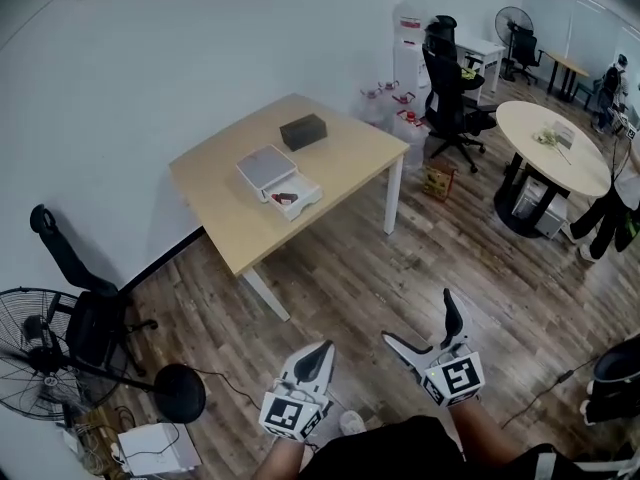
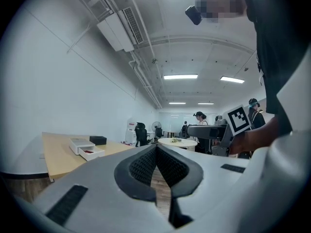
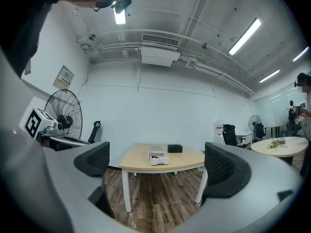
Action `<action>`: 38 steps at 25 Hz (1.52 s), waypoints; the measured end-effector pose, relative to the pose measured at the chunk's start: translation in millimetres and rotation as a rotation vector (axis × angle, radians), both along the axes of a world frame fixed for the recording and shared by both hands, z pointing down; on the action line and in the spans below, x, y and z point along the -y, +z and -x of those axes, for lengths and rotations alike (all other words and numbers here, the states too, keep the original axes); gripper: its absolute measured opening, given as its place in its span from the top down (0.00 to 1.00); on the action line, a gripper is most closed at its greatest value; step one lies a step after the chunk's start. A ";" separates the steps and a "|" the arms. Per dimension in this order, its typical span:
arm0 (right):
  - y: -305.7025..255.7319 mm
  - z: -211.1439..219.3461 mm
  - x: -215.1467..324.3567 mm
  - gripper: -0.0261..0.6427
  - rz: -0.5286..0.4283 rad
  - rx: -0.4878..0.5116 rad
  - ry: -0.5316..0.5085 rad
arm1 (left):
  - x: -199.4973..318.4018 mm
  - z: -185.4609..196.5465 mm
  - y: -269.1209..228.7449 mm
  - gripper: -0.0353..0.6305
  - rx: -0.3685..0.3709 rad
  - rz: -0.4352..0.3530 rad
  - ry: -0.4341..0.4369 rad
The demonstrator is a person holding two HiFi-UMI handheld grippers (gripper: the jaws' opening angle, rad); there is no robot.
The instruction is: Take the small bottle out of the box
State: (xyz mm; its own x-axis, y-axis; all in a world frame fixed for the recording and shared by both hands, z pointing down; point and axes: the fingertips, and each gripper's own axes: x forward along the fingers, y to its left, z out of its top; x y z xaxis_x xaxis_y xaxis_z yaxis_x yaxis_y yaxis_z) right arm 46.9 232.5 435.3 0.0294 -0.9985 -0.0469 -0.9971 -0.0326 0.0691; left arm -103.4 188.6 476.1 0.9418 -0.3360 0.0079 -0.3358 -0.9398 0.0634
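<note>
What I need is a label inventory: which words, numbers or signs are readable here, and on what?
No text is legible.
Yellowish wall notice: too small to read.
Red labels on tall white unit: blurred.
Black-and-white square-marker cubes: patterns only, no words.

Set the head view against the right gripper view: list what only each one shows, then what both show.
Head view only: both grippers from above, the left gripper shut and the right gripper open and empty, plus a white device on the floor.
Right gripper view only: the ceiling, with its lights and air-conditioning unit.
Both: the wooden table, the white box with its drawer pulled open, the black box and the round table.
</note>
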 end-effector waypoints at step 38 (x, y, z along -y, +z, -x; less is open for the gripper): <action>44.0 -155.2 255.2 0.08 0.123 0.088 -0.196 | 222.2 -147.4 12.0 0.93 0.071 0.029 -0.181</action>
State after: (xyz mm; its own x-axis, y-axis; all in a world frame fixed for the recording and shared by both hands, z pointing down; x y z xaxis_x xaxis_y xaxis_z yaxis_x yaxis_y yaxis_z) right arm 202.1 -22.7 479.2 -0.1669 -0.9835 0.0696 -0.9859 0.1654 -0.0266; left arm 44.0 -33.7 488.1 0.8627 -0.4986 0.0847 -0.5039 -0.8617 0.0597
